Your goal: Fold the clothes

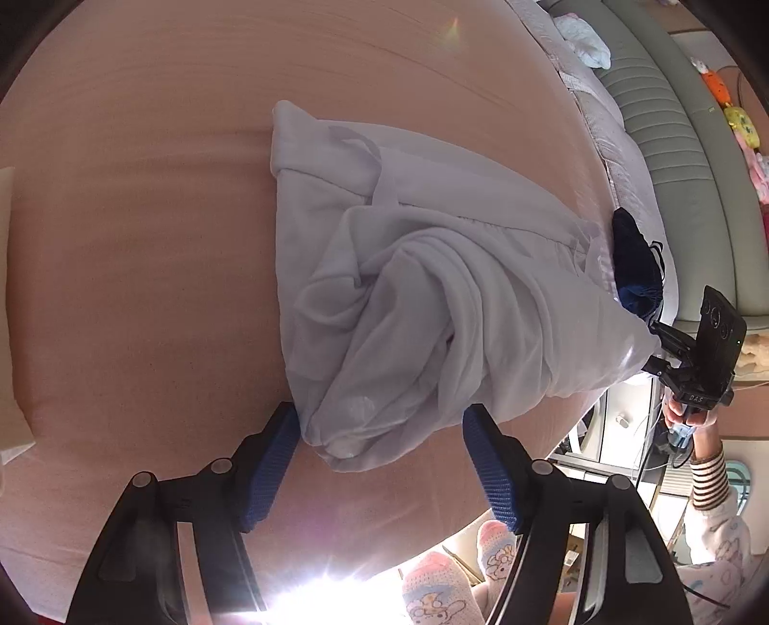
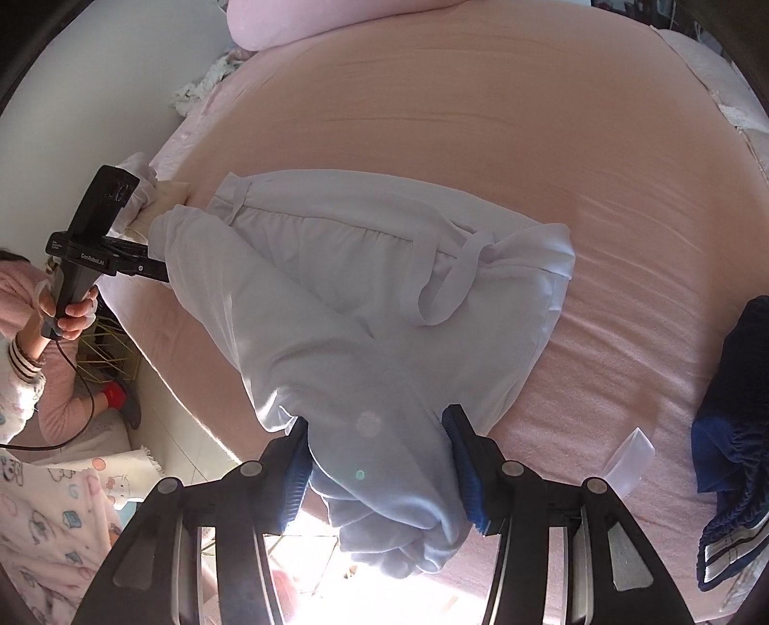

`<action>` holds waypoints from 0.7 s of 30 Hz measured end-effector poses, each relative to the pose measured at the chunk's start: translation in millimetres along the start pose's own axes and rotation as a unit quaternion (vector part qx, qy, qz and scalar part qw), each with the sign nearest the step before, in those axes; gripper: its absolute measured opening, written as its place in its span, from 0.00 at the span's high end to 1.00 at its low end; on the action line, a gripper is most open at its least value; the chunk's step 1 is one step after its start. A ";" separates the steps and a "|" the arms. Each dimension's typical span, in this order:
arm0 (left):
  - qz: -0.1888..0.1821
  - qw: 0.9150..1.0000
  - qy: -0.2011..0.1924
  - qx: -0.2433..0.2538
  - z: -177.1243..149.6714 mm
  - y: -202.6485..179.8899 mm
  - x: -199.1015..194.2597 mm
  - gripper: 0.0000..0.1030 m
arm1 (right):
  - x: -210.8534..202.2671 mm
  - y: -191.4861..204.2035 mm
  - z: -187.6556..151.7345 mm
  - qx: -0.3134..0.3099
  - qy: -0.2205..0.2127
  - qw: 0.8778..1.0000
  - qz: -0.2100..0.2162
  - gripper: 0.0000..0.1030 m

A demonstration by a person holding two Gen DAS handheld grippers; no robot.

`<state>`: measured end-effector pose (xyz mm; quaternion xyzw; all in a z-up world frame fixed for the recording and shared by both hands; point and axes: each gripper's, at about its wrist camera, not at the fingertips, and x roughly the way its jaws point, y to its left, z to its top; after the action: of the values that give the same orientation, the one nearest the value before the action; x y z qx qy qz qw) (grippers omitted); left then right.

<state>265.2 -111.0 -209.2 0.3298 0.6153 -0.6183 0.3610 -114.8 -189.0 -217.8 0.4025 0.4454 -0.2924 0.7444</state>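
Note:
A pale white garment (image 1: 408,269) with a gathered waistband and a loose tie lies crumpled on the pink bed sheet (image 1: 144,240). In the left wrist view my left gripper (image 1: 379,423) is open, and the garment's bunched end lies between its blue pads (image 1: 274,471) without being pressed. My right gripper (image 2: 377,423) is shut on a thick bunch of the same garment (image 2: 346,298) near the bed's front edge. It also shows in the left wrist view as the right gripper (image 1: 651,348) at the cloth's right corner. The left gripper (image 2: 158,269) shows at the cloth's left edge.
A dark blue garment (image 2: 730,432) lies on the sheet to the right, also visible as the blue garment (image 1: 634,259). A clear plastic strip (image 2: 629,456) lies near it. A pink pillow (image 2: 288,19) sits at the far end. The person's socked feet (image 1: 490,553) stand beside the bed.

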 end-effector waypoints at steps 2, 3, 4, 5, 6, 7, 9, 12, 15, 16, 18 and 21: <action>-0.008 1.000 -0.013 -0.004 -8.5 4.8 -2.8 0.34 | -1.7 -0.9 -1.6 0.004 0.000 1.000 0.006 0.49; -0.011 1.000 -0.019 -0.004 -11.9 3.3 -2.7 0.33 | -2.6 -1.3 -2.4 0.006 0.000 1.000 0.008 0.49; -0.010 1.000 -0.020 -0.005 -12.4 2.2 -4.5 0.33 | -4.9 -0.3 -4.5 0.002 0.002 1.000 0.007 0.49; -0.009 1.000 -0.021 -0.007 -12.1 0.4 -4.8 0.33 | -7.5 0.9 -6.8 -0.003 0.005 1.000 0.004 0.48; -0.007 1.000 -0.020 -0.007 -4.4 -6.6 8.1 0.33 | -10.1 2.1 -9.2 -0.009 0.007 1.000 0.002 0.45; -0.005 1.000 -0.019 -0.007 3.8 -14.4 21.7 0.33 | -12.3 3.0 -13.1 -0.014 0.007 1.000 0.000 0.45; 0.001 1.000 -0.021 -0.002 16.0 -28.2 36.9 0.33 | -16.7 4.6 -21.4 -0.024 0.005 1.000 -0.002 0.44; 0.011 0.999 -0.030 0.006 19.1 -28.8 29.5 0.33 | -23.3 6.9 -33.9 -0.040 0.002 0.999 -0.007 0.44; 0.036 0.998 -0.042 0.029 21.7 -35.7 20.9 0.33 | -20.2 7.1 -38.1 -0.046 -0.001 0.999 -0.019 0.43; 0.046 0.997 -0.044 0.038 25.2 -41.7 21.5 0.33 | -18.6 8.0 -39.1 -0.049 -0.003 0.999 -0.024 0.43; 0.066 0.995 -0.048 0.055 32.3 -53.7 22.6 0.33 | -17.0 9.5 -41.2 -0.056 -0.008 0.998 -0.032 0.43; 0.093 0.991 -0.058 0.078 38.7 -68.5 25.6 0.33 | -17.2 11.1 -43.9 -0.065 -0.021 0.996 -0.049 0.40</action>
<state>194.8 -151.9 -194.2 0.3760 0.5098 -0.6465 0.4252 -132.2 -144.3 -210.9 0.3244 0.4670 -0.3077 0.7629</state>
